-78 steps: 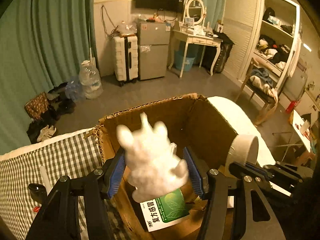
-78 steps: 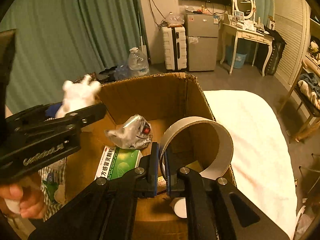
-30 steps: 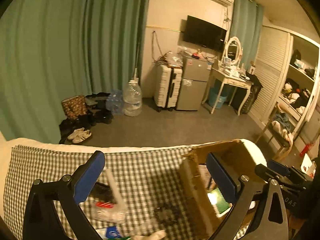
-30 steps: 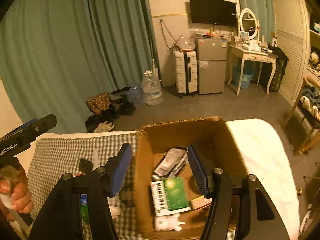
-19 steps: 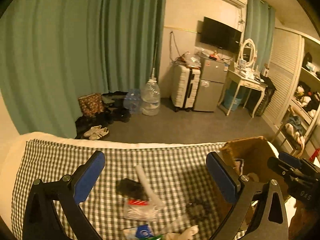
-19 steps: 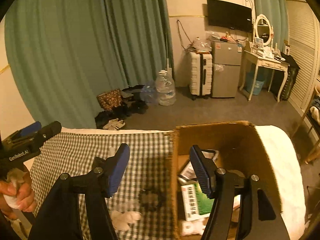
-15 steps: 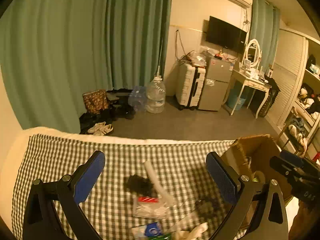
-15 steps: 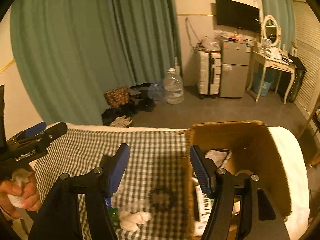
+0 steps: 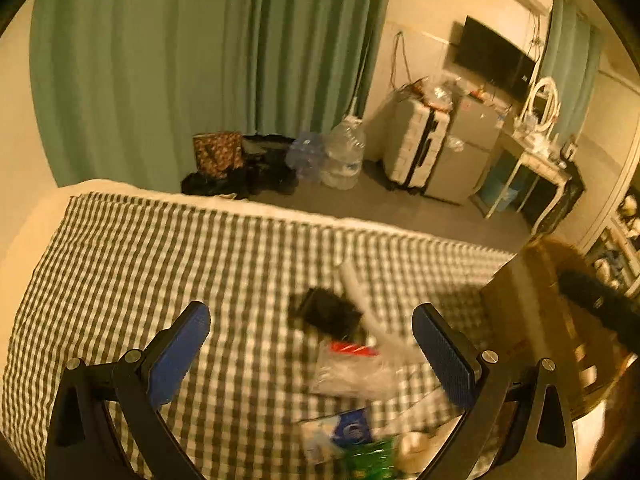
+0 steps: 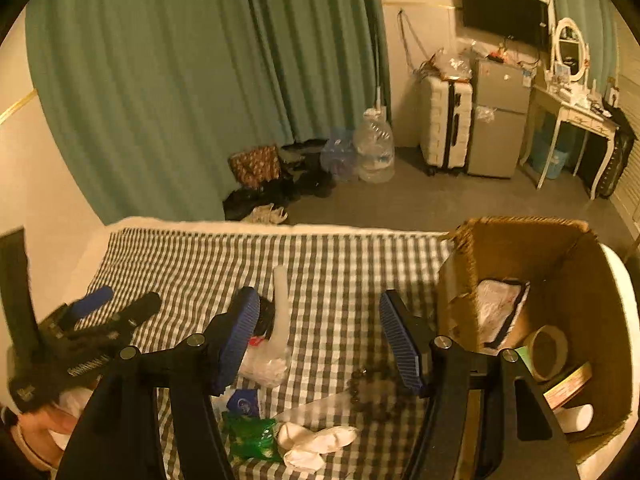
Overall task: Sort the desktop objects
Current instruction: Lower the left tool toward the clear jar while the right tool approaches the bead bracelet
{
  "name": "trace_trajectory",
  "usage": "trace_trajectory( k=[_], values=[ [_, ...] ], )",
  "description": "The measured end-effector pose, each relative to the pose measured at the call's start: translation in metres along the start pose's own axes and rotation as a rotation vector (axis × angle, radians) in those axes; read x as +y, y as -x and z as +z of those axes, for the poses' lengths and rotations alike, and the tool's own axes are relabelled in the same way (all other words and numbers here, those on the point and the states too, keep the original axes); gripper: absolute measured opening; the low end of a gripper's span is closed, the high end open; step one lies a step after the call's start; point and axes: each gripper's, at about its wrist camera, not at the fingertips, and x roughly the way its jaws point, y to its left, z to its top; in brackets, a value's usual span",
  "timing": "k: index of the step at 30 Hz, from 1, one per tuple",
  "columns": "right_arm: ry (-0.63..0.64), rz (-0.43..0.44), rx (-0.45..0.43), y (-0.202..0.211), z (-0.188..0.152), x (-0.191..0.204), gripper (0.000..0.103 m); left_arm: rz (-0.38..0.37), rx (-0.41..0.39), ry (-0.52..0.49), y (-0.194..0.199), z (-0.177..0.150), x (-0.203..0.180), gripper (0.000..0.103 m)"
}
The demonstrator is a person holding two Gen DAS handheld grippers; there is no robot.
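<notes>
Both grippers are open and empty above a checked cloth. My right gripper hovers over loose items: a white tube, a clear plastic bag, a bead bracelet, a green packet, a white cloth piece. A cardboard box at the right holds a tape roll, a packet and a medicine box. My left gripper hovers over a black object and the bag. It shows at the left in the right wrist view.
The cloth covers a white surface whose far edge drops to the floor. Beyond are green curtains, shoes and bags, water bottles, a suitcase, a small fridge and a dressing table. The box stands right of the left gripper.
Both grippers let go of the white plush toy and the tape roll into the box, opened, and swung left over the checked cloth. The left wrist view has tilted down and blurred.
</notes>
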Motion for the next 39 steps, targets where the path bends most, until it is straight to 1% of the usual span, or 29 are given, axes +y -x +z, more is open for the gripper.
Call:
trace_trajectory(
  k=[2,5,10,14,17,19,21,24,27,30,35,37,39],
  values=[
    [0.016,0.004,0.008,-0.007,-0.005,0.001,0.062,0.009,0.003,-0.037,-0.01,-0.01,-0.002,0.103],
    [0.026,0.009,0.045,-0.024,-0.011,-0.001,0.062,0.016,0.029,-0.08,-0.024,-0.022,-0.005,0.103],
    [-0.023,0.012,0.082,-0.049,-0.015,-0.01,0.063,0.012,0.057,-0.087,-0.043,-0.035,-0.009,0.103],
    [-0.026,-0.009,0.111,-0.069,-0.021,-0.013,0.062,-0.006,0.101,-0.038,-0.06,-0.05,-0.012,0.103],
    [-0.027,-0.025,0.143,-0.083,-0.024,-0.016,0.062,-0.017,0.122,-0.068,-0.071,-0.059,-0.022,0.103],
    [-0.028,-0.044,0.168,-0.092,-0.026,-0.016,0.059,-0.019,0.123,-0.081,-0.076,-0.062,-0.027,0.103],
    [-0.011,-0.057,0.191,-0.102,-0.03,-0.015,0.058,-0.038,0.124,-0.085,-0.079,-0.064,-0.03,0.103],
    [0.009,-0.071,0.216,-0.113,-0.038,-0.016,0.058,-0.045,0.124,-0.111,-0.086,-0.067,-0.037,0.103],
    [0.002,-0.087,0.241,-0.122,-0.044,-0.022,0.058,-0.063,0.138,-0.133,-0.094,-0.071,-0.042,0.103],
    [-0.013,-0.103,0.274,-0.13,-0.049,-0.028,0.058,-0.059,0.159,-0.163,-0.102,-0.076,-0.049,0.103],
    [-0.017,-0.13,0.315,-0.139,-0.057,-0.033,0.058,-0.066,0.207,-0.131,-0.117,-0.08,-0.047,0.103],
    [-0.002,-0.173,0.325,-0.14,-0.06,-0.033,0.058,-0.061,0.23,-0.117,-0.123,-0.08,-0.045,0.103],
    [-0.013,-0.165,0.341,-0.141,-0.062,-0.036,0.057,-0.065,0.253,-0.104,-0.127,-0.082,-0.044,0.103]
  ],
)
